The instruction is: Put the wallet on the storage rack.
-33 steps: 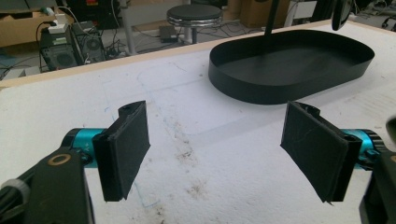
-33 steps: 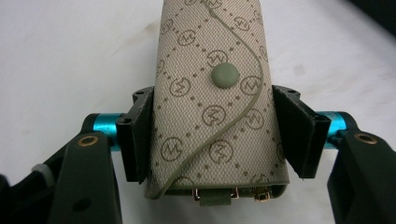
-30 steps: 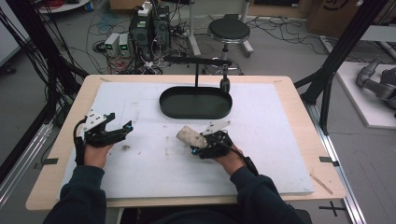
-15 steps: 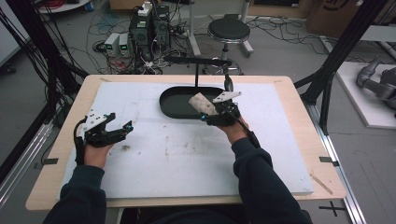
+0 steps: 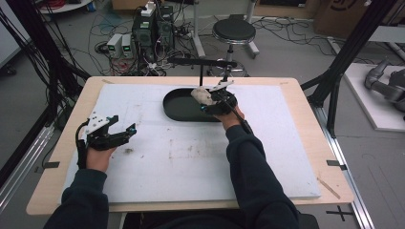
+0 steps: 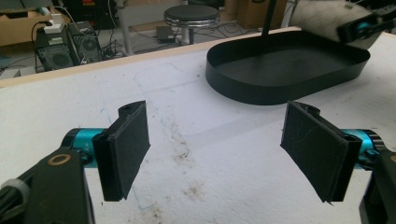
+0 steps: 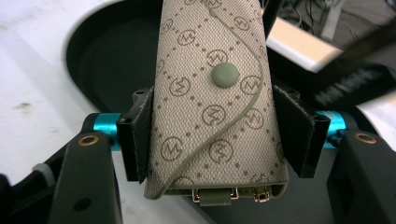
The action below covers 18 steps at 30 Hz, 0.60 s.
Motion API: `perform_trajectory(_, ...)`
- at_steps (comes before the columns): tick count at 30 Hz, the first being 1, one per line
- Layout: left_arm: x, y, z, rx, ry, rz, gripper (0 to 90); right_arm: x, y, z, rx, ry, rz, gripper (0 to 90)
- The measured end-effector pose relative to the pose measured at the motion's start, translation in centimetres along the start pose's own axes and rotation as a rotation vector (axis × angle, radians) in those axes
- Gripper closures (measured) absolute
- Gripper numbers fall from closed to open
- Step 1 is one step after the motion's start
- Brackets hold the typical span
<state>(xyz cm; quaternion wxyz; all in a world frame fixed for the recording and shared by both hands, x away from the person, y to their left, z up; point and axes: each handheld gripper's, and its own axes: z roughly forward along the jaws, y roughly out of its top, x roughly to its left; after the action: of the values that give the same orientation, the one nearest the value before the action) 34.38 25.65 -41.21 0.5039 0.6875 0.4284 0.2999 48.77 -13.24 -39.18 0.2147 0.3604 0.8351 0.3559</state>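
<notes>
My right gripper [image 5: 206,99] is shut on a beige patterned pouch [image 7: 212,102] with a green snap button, and holds it over the right part of the black oval tray [image 5: 179,109]. Both pads press on the pouch's sides in the right gripper view. In the left gripper view the pouch [image 6: 322,18] hangs above the tray [image 6: 261,88] at the top right. My left gripper [image 5: 120,134] rests at the left of the white mat, jaws open with nothing between them [image 6: 217,154].
A black stand with a horizontal bar [image 5: 203,63] rises behind the tray. The white mat [image 5: 191,157] covers most of the wooden table. Beyond the far edge stand a stool [image 5: 234,31], computers and cables on the floor.
My right gripper has carried the pouch from the mat's middle up and away to above the tray. The left gripper has stayed where it was.
</notes>
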Motion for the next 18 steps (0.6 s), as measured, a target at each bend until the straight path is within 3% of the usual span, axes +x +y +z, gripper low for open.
perform_trajectory(3,0.0,0.0,0.0,-0.001,0.0,-0.002,23.2,-0.2,0.0,1.7,0.034,-0.011,0.046,36.5)
perform_trajectory(11,0.0,0.0,0.0,0.001,-0.005,-0.003,23.1,0.1,0.1,4.0,0.073,-0.045,0.038,34.6)
perform_trajectory(14,0.1,0.0,0.0,0.002,-0.004,-0.004,23.2,0.2,0.1,3.7,0.042,-0.041,0.054,28.2)
perform_trajectory(18,0.0,0.0,0.0,0.002,-0.008,-0.002,23.1,0.3,0.5,2.4,0.012,-0.003,0.03,28.8)
